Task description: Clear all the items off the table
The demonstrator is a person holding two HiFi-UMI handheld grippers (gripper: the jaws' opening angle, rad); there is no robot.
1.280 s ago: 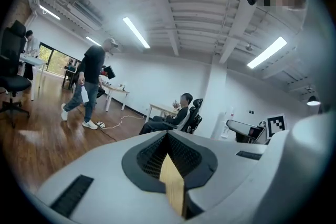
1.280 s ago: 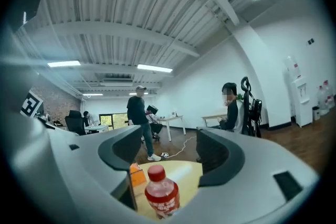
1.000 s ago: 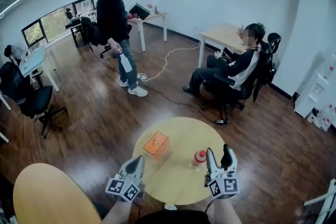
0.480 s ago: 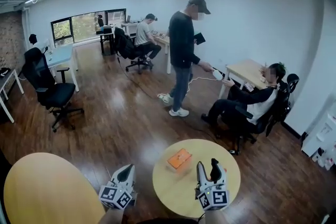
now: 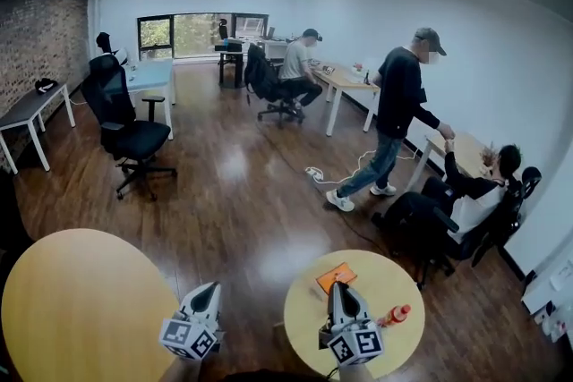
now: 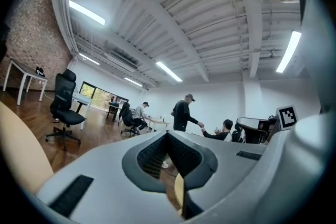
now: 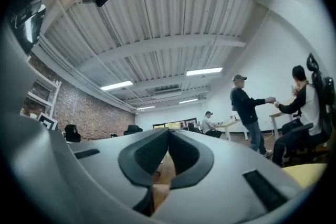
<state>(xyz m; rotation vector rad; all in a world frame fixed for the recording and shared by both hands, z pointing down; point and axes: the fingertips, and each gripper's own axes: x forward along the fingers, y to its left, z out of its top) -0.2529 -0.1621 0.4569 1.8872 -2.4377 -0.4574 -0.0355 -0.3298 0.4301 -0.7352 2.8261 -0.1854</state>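
Your left gripper (image 5: 209, 287) hung just left of the round bench (image 5: 394, 278), fingers (image 6: 152, 153) closed and empty, right gripper (image 5: 338, 285) above the bench, fingers (image 7: 140, 157) just closed on nothing, orange box (image 5: 336, 276) and red bottle (image 5: 395, 315) stood on the bench.

The right gripper (image 5: 339, 286), fingers just closed on nothing, hides the near corner of the orange box (image 5: 324, 277) and part of the small round desk (image 5: 407, 346). The bottle (image 5: 395, 315) is too small to read its label. The larger round desk (image 5: 72, 300) runs off the bottom edge.
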